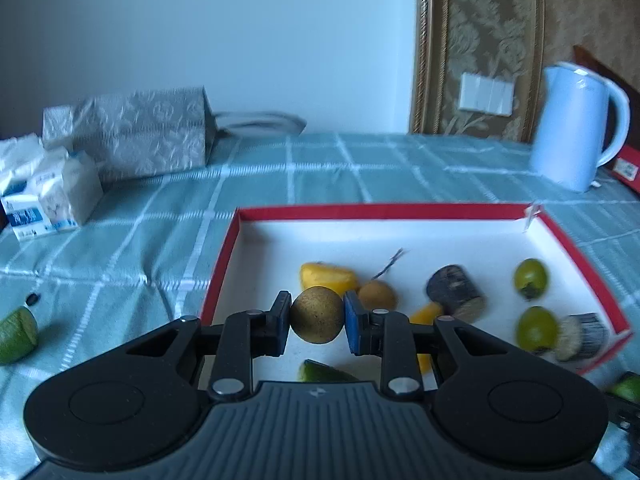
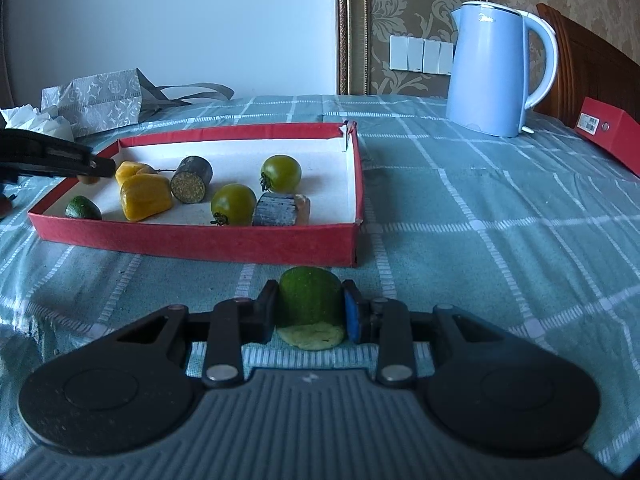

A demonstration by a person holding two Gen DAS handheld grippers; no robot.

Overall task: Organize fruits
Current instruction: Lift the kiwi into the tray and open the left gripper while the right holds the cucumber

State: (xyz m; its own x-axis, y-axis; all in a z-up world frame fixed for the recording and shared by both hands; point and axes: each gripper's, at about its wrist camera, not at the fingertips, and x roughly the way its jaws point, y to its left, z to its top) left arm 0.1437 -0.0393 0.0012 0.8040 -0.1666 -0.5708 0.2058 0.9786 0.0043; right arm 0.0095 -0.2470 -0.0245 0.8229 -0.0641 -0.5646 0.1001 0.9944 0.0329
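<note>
My left gripper (image 1: 317,316) is shut on a small round brown fruit (image 1: 317,314), held over the near left part of the red-rimmed white tray (image 1: 380,211). In the tray lie yellow pieces (image 1: 328,276), another brown fruit (image 1: 378,295), dark cut pieces (image 1: 454,292), two green tomatoes (image 1: 530,278) and a green wedge (image 1: 320,372). In the right wrist view my right gripper (image 2: 310,312) is shut on a green cut fruit piece (image 2: 310,300), just in front of the tray (image 2: 200,240). The left gripper (image 2: 96,168) reaches in over the tray's left end.
A blue kettle (image 2: 496,68) stands at the back right, with a red box (image 2: 612,136) beyond it. A grey gift bag (image 1: 144,136) and tissue packs (image 1: 44,196) sit at the back left. A green cut fruit (image 1: 16,334) lies on the checked cloth left of the tray.
</note>
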